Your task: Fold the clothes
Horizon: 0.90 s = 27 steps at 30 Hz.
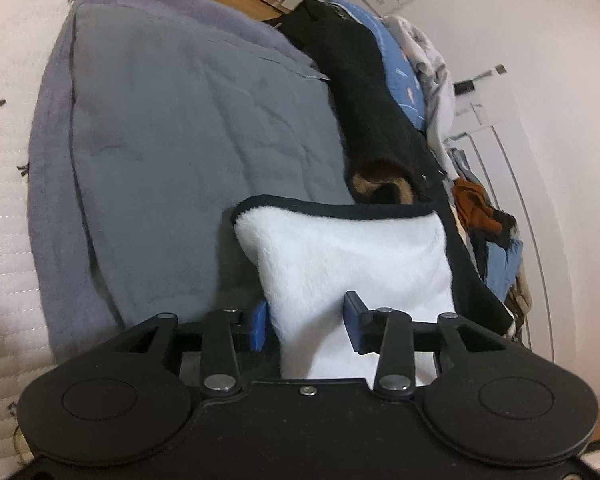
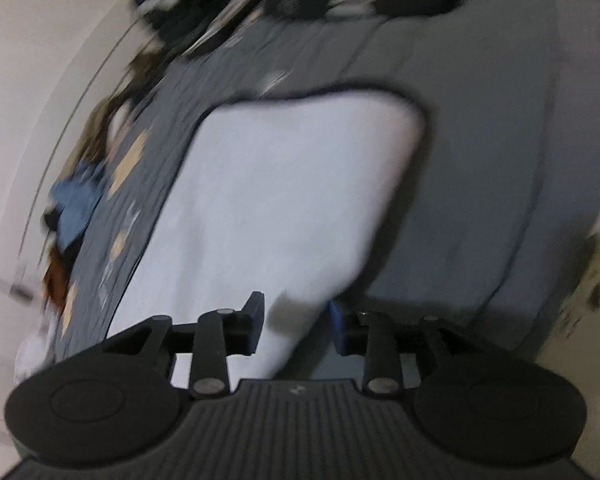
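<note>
White fleece garment (image 1: 352,256), black-trimmed: soft, light, floppy. Both fingers' pairs spread, fleece between; you pinch the trimmed corners.

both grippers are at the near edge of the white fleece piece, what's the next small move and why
Probably draw both grippers straight back. The white fleece garment lies on the grey blanket, and its near edge sits between the parted pads of the left gripper and the right gripper, neither pressing it, so it looks released.
</note>
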Tool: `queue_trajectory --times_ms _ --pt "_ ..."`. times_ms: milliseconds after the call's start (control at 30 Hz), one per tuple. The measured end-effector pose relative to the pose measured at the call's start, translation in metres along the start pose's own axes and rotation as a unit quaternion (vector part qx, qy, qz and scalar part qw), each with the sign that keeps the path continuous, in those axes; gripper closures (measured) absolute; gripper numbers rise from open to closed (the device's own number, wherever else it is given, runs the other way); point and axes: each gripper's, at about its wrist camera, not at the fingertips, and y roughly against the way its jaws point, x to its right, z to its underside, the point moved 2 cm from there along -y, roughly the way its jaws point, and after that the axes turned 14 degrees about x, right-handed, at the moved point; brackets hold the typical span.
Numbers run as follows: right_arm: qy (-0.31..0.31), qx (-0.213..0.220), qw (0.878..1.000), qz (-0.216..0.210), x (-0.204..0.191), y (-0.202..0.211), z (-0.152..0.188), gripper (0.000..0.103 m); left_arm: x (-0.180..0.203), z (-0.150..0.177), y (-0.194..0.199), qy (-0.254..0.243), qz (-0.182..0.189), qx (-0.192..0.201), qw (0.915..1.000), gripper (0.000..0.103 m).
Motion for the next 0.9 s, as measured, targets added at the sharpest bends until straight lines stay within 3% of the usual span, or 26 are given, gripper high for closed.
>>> queue_trajectory --times_ms 167,267,333,367,400,433,567,667,733,900 --pt "-0.102 0.006 0.995 0.014 0.025 -0.016 -0.012 0.068 -0.003 0.003 -0.013 0.016 0.004 -0.009 0.9998 0.065" --pt "-0.083 0.030 0.996 0.015 0.020 -0.015 -0.015 0.068 -0.002 0.001 -0.014 0.013 0.008 -0.004 0.9999 0.070" --pt "-0.069 0.057 0.996 0.017 0.014 -0.013 -0.019 0.071 -0.002 -0.001 -0.012 0.009 0.010 0.000 0.9999 0.083" --pt "-0.065 0.072 0.995 0.017 0.013 -0.011 -0.021 0.076 -0.002 -0.002 -0.011 0.009 0.013 -0.003 0.9999 0.091" --pt "-0.061 0.086 0.994 0.017 0.013 -0.009 -0.024 0.096 -0.001 -0.003 -0.009 0.012 0.019 -0.001 0.9997 0.092" --pt "-0.062 0.089 0.994 0.010 0.012 -0.009 -0.025 0.099 0.002 -0.006 -0.006 0.008 0.026 0.005 0.9996 0.093" --pt "-0.069 0.124 0.990 -0.011 0.008 0.004 -0.036 0.099 0.011 -0.012 0.009 0.001 0.044 0.035 0.9984 0.095" --pt "-0.026 0.151 0.988 -0.024 -0.007 0.015 -0.043 0.099 0.015 -0.012 0.014 -0.008 0.041 0.040 0.9983 0.095" --pt "0.013 0.141 0.990 0.002 -0.012 0.011 -0.046 0.097 0.013 -0.009 0.010 -0.016 0.024 0.031 0.9991 0.095" --pt "-0.114 0.062 0.991 0.040 0.033 -0.007 -0.058 0.094 0.008 -0.005 0.002 -0.001 0.005 0.013 0.9999 0.095"
